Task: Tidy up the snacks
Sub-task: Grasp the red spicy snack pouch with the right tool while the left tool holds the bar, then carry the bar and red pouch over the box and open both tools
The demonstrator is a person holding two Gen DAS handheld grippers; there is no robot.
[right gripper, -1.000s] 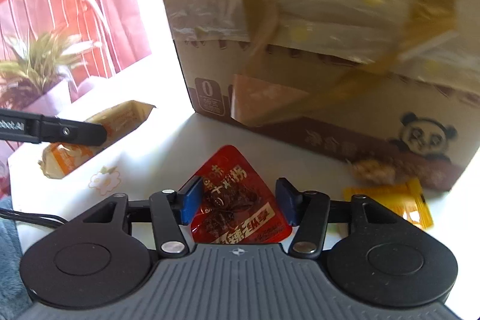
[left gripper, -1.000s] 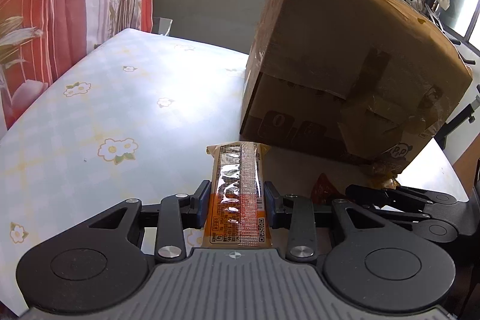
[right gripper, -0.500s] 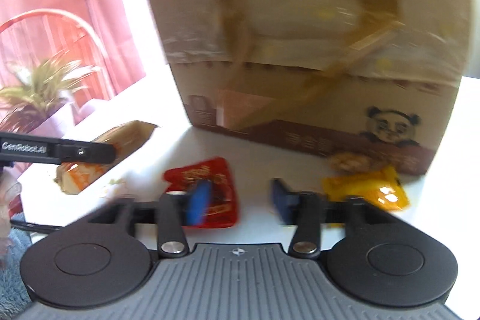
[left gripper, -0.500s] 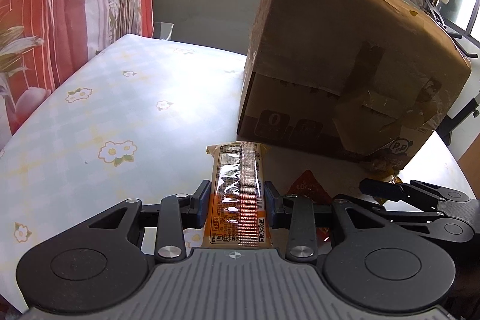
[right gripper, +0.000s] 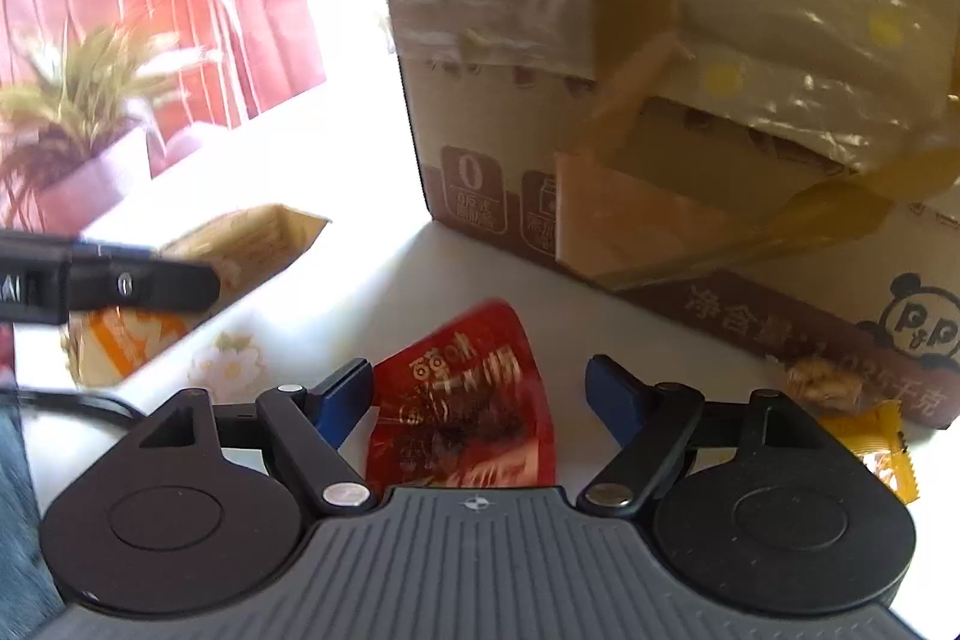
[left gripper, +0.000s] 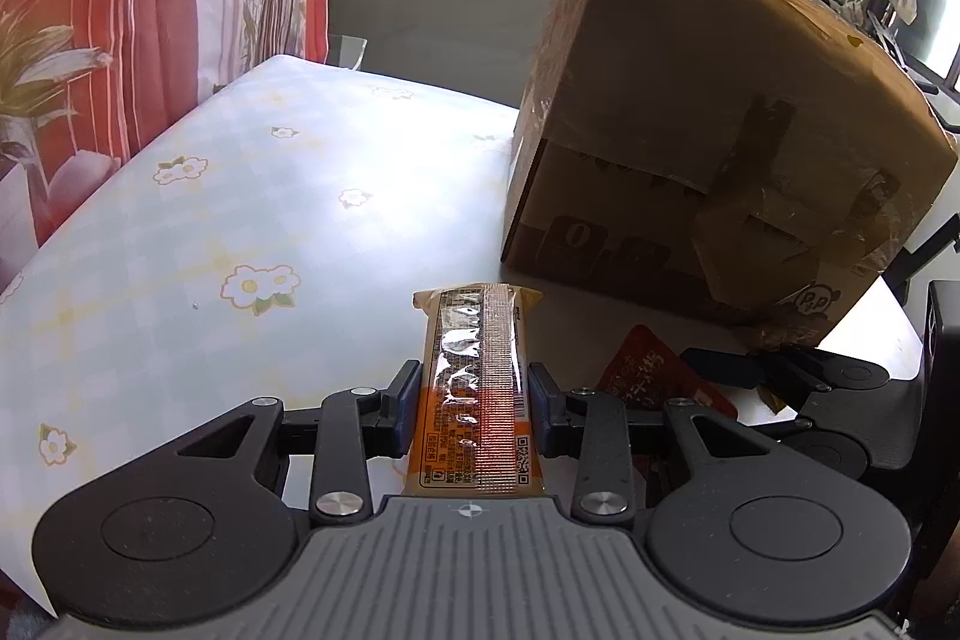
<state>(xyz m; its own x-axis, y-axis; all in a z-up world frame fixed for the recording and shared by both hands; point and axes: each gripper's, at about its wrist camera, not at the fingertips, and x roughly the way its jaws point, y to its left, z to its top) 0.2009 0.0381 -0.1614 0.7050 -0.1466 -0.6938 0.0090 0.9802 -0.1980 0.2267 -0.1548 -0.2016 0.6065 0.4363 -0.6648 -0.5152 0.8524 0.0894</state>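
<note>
My L gripper (left gripper: 474,403) pinched orange snack bar (left gripper: 477,388); R gripper (right gripper: 480,394) opening, pads clear of red packet (right gripper: 462,406); taped carton (right gripper: 690,100) blocked ahead; yellow sachet (right gripper: 882,451), prob. candy.

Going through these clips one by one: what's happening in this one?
A person is sorting snacks on a flowered table beside a taped cardboard box. The left gripper is shut on a long orange snack bar. The right gripper is opening, its fingers clear of the red snack packet lying between them.
</note>
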